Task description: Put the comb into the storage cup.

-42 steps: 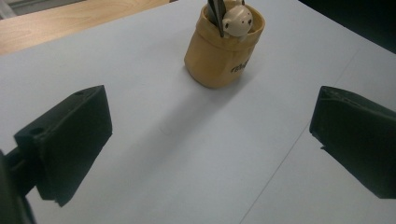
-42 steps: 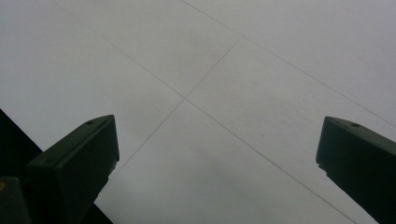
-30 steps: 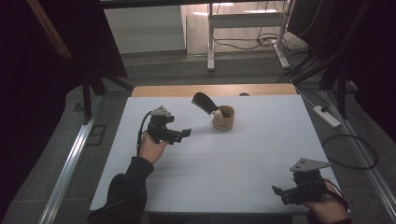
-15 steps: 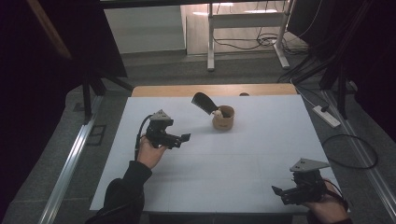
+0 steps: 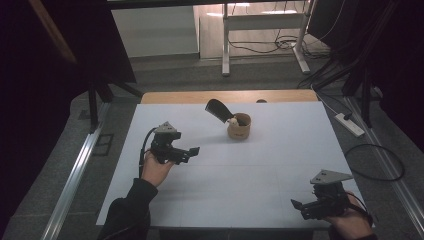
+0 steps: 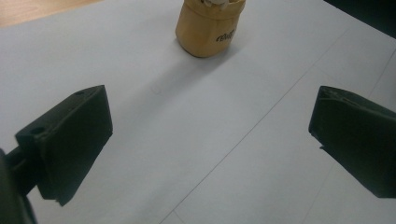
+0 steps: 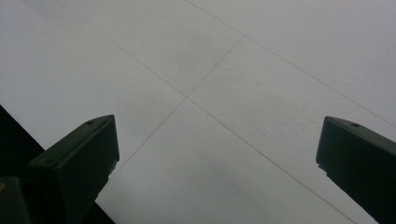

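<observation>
Since a second ago, the left gripper (image 5: 192, 151) has drifted a little toward the person's side of the table and slightly leftward, its forearm drawn back with it, while the right gripper (image 5: 298, 207) sits where it was at the near right corner. Both pairs of jaws stand wide apart with nothing between them. In the left gripper view the two black jaws frame bare white surface, and the tan cup (image 6: 208, 25) stands upright well ahead of them, nearer the left jaw's line than the right, with dark lettering on its side and something pale showing at its mouth. In the right gripper view the jaws (image 7: 215, 158) open over plain white table crossed by thin seams, with a dark strip at the lower left where the table edge falls away.

From the high view, the left gripper is held above the left half of the white table (image 5: 260, 170), pointing right toward the middle, a black cable looping from its back down to the person's hand (image 5: 156, 167). The cup (image 5: 239, 127) stands near the far edge of the table, well apart from both grippers. A black, flat, rounded object (image 5: 219, 109) leans out of the cup, tilted up and to the left; what it is cannot be told. Something small and whitish lies at the cup's rim beside it. The right gripper points left, held low in the person's right hand (image 5: 350, 220), far from the cup.
</observation>
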{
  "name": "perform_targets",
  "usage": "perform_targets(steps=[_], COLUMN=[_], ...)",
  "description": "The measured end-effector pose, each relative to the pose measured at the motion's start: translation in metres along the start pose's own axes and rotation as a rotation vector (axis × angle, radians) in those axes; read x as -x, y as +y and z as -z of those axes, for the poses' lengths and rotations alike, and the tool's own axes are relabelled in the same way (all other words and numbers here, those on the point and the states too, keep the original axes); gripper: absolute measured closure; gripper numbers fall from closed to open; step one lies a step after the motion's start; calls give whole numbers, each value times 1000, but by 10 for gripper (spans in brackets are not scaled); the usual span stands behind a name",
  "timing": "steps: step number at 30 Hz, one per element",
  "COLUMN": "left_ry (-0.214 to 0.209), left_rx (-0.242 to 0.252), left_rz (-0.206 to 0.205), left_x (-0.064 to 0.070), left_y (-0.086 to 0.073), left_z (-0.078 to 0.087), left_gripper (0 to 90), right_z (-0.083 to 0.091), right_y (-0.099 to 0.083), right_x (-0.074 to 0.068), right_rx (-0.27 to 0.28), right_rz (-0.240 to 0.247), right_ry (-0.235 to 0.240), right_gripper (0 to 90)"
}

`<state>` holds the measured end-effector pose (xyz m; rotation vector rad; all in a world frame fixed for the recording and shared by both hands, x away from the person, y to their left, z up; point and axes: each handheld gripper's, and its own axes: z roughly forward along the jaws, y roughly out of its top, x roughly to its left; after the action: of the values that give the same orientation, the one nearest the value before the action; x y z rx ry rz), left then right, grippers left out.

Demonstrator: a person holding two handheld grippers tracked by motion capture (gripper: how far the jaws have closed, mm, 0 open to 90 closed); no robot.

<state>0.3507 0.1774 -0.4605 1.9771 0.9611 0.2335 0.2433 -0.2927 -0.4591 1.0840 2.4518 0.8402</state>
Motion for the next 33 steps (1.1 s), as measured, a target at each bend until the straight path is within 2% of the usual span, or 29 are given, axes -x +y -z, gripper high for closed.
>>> perform_targets(steps=[14,33], left_ry=[2,-3], left_rx=[-12,-8], left_rz=[-8,4], left_x=[6,15], left_y=[-11,-26], left_z=[10,25], left_gripper=[6,7], right_z=[0,0], right_y=[0,0], right_x=[0,0], right_rx=[-4,-3], right_rz=[9,3], right_ry=[0,0], right_gripper=[0,0])
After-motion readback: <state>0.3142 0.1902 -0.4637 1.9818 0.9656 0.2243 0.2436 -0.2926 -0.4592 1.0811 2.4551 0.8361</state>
